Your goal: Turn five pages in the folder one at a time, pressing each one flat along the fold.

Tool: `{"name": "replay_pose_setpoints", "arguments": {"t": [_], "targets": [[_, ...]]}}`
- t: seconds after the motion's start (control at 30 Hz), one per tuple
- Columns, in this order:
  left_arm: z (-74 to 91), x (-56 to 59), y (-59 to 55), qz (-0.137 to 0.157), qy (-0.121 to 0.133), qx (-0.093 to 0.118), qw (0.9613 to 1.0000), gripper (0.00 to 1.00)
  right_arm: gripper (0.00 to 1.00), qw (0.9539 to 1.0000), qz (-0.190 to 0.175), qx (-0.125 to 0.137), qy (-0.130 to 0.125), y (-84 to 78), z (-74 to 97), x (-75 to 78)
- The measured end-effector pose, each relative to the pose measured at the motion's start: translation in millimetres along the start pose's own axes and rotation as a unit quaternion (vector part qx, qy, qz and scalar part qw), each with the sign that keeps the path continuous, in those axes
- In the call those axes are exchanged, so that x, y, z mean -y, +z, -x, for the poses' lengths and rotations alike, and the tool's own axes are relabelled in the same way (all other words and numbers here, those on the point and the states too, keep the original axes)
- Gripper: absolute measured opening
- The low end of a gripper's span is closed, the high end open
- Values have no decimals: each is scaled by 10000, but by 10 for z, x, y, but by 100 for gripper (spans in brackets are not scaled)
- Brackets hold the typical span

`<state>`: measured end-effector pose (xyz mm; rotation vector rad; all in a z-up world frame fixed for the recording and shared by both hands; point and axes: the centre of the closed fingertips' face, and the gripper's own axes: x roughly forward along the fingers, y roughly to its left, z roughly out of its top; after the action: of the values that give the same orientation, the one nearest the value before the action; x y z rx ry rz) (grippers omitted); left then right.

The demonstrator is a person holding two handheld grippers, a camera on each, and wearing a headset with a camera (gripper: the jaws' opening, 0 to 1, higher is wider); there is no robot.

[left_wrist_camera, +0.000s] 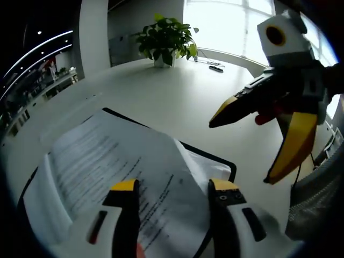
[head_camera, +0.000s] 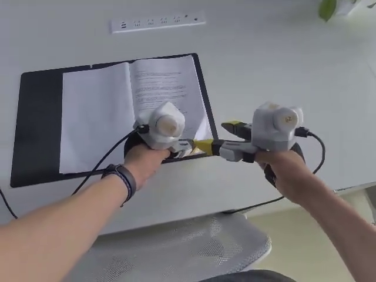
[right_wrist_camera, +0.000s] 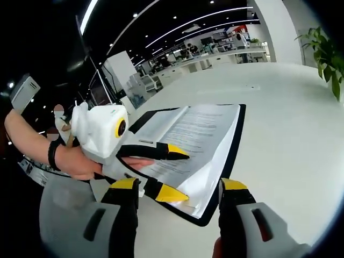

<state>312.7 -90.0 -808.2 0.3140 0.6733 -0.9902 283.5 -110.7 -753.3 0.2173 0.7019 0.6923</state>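
A black folder (head_camera: pixel 35 117) lies open on the white table, with a blank sheet on its left and a printed page (head_camera: pixel 167 82) on its right. My left gripper (head_camera: pixel 188 147) is at the folder's near right corner. In the left gripper view it (left_wrist_camera: pixel 173 185) stands open, and the printed page (left_wrist_camera: pixel 123 172) passes between its jaws, its edge curling up a little. My right gripper (head_camera: pixel 216 136) faces it from the right, open, just off the folder's edge (right_wrist_camera: pixel 236 134). In the right gripper view its jaws (right_wrist_camera: pixel 180 184) are spread, with nothing between them.
A white power strip (head_camera: pixel 157 22) lies at the far side of the table. A potted plant (left_wrist_camera: pixel 164 40) stands further back on the right. A grey chair seat (head_camera: pixel 176 247) sits below the table's near edge. Cables trail from both grippers.
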Motion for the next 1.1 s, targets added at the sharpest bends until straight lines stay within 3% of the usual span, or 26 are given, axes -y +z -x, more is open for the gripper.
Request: {"name": "replay_pose_setpoints", "arguments": {"t": [0.2,0.43,0.57,0.8,0.9,1.1], "targets": [[8,3,-1,13,6,2,10000,51,51,9948,-938,390,103,110,-183,134],[10,4,-2,31,2,0,10000,51,45,9892,-1380,482,83,144,-347,282],[9,5,-2,40,10,0,10000,52,37,9884,-1432,471,179,156,-396,258],[21,9,8,62,-11,4,10000,52,26,9816,-1839,488,146,96,-469,323],[30,11,16,86,-32,9,10000,52,15,9827,-1780,514,68,109,-485,346],[28,-7,17,79,-50,-1,10000,51,4,9836,-1726,518,-7,134,-488,348]]}}
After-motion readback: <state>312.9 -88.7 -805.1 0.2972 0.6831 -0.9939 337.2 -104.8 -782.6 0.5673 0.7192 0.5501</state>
